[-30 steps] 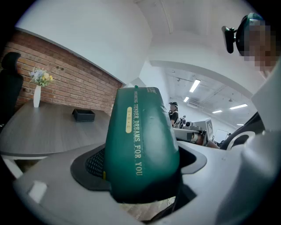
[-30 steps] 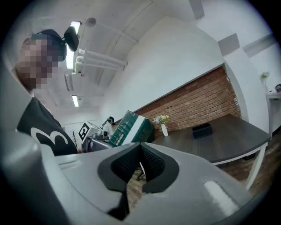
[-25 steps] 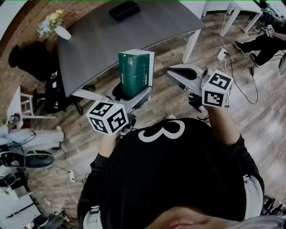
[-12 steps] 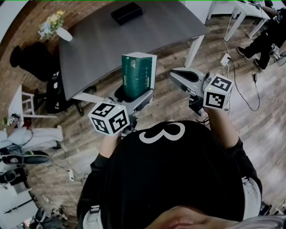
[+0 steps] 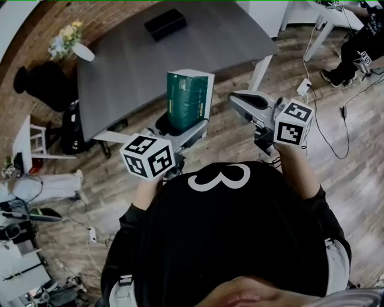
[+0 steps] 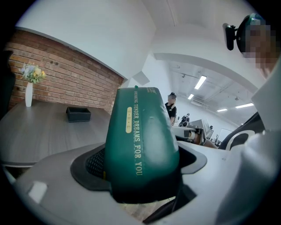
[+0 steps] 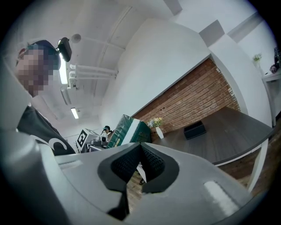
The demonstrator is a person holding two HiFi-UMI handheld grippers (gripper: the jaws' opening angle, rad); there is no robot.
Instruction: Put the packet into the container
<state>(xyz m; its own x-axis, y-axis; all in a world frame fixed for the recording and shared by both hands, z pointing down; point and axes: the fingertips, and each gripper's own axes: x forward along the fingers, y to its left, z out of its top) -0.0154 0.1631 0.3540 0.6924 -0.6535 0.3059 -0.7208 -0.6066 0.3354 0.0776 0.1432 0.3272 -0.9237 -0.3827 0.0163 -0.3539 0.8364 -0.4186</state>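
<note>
while i stand at the grey table (image 5: pixel 120 66), my left fingers (image 6: pixel 94 163) are spread wide and clamped on the bottom of the green packet (image 5: pixel 187 99). it stands upright in them, up in the air by the table's near edge. my right fingers (image 7: pixel 125 166) are pressed together with nothing in them, off to the packet's side. the black container (image 5: pixel 165 15) sits at the table's far end, well apart from the packet.
</note>
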